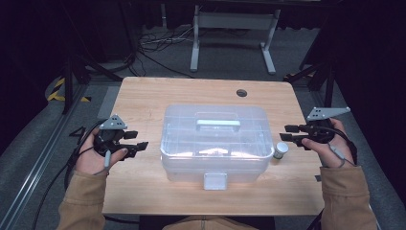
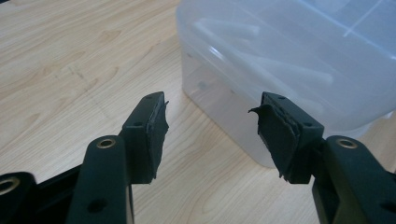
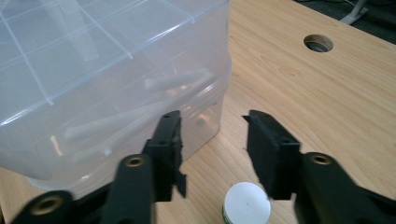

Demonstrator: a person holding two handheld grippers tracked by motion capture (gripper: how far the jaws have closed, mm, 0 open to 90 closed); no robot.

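Observation:
A clear plastic storage box [image 1: 214, 143] with a pale green handle [image 1: 218, 124] and a front latch [image 1: 215, 180] sits shut in the middle of the wooden table [image 1: 143, 96]. My left gripper [image 1: 134, 141] hovers open just left of the box [image 2: 289, 51], nothing between its jaws [image 2: 211, 128]. At the box's right end my right gripper [image 1: 289, 133] is open too. A small white-capped jar [image 1: 281, 150] stands on the table just below it, next to the box wall [image 3: 112, 74]. In the right gripper view the jar [image 3: 246, 204] lies low between the open jaws [image 3: 212, 149].
A round cable hole [image 1: 242, 92] is in the table's far right part, also seen as a hole [image 3: 318, 43] in the right gripper view. A white metal stand [image 1: 234, 28] and cables lie on the floor beyond the table.

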